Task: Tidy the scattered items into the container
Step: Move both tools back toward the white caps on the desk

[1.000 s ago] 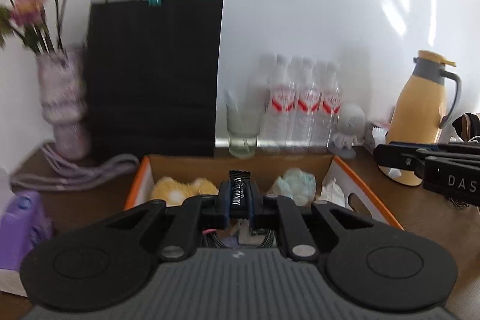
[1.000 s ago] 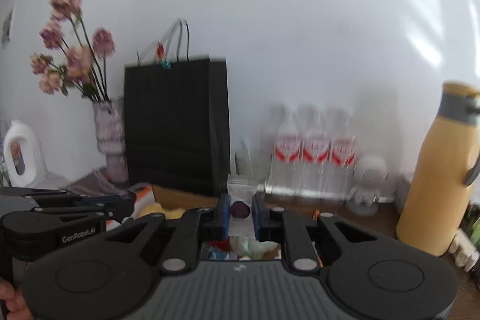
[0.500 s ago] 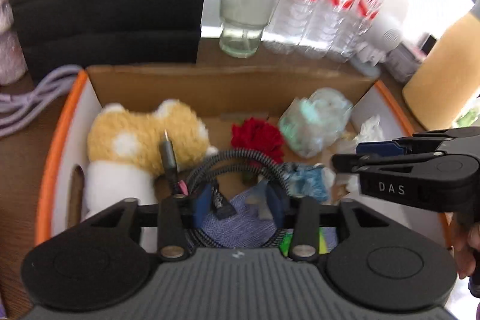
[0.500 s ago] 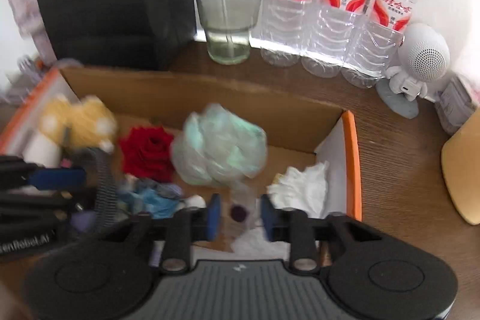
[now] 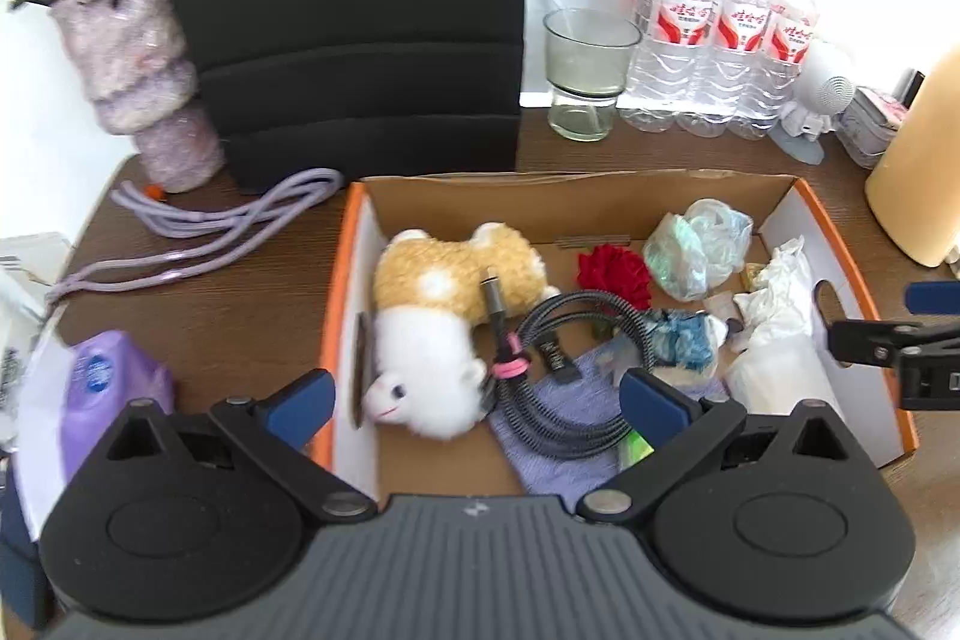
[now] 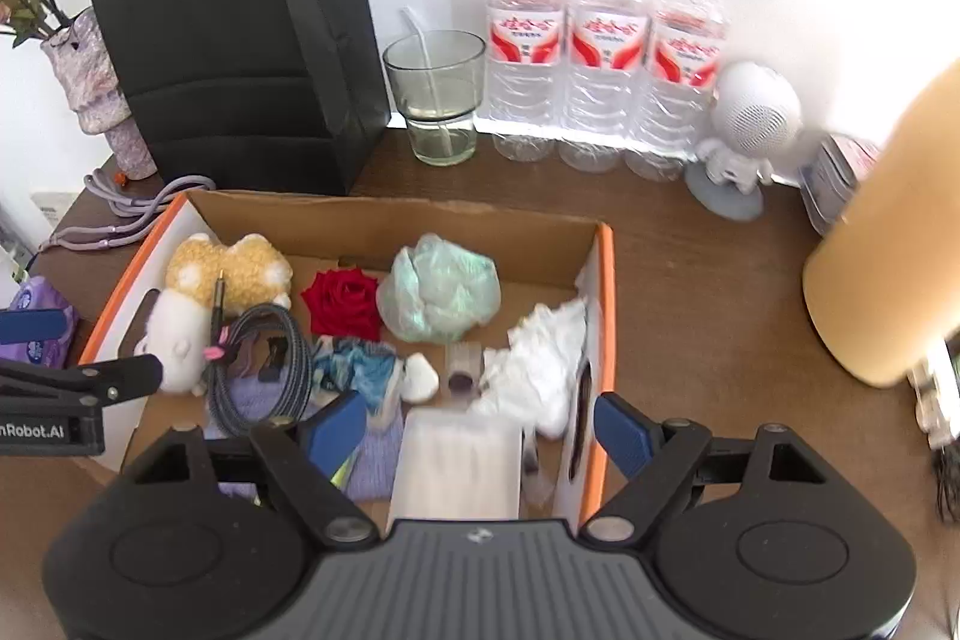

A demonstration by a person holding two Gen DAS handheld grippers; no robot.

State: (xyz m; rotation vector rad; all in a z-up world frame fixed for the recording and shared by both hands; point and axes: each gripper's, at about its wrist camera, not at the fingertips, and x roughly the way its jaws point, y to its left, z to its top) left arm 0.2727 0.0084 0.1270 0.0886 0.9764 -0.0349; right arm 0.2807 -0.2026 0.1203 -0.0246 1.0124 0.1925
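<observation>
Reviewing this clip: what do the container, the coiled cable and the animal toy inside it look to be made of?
Container: corrugated cardboard by the look, raw brown inside, white and orange printed outside, matte. Coiled cable: apparently braided fabric sheath, with a grey-black woven pattern and a metal-looking plug end. Animal toy: plush, with fuzzy yellow and white pile; the filling cannot be seen.

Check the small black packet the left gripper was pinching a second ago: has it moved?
Yes. It has left the left gripper, whose jaws are opening with nothing pinched, and now lies in the cardboard box, beside the coiled cable as the small black packet.
</observation>
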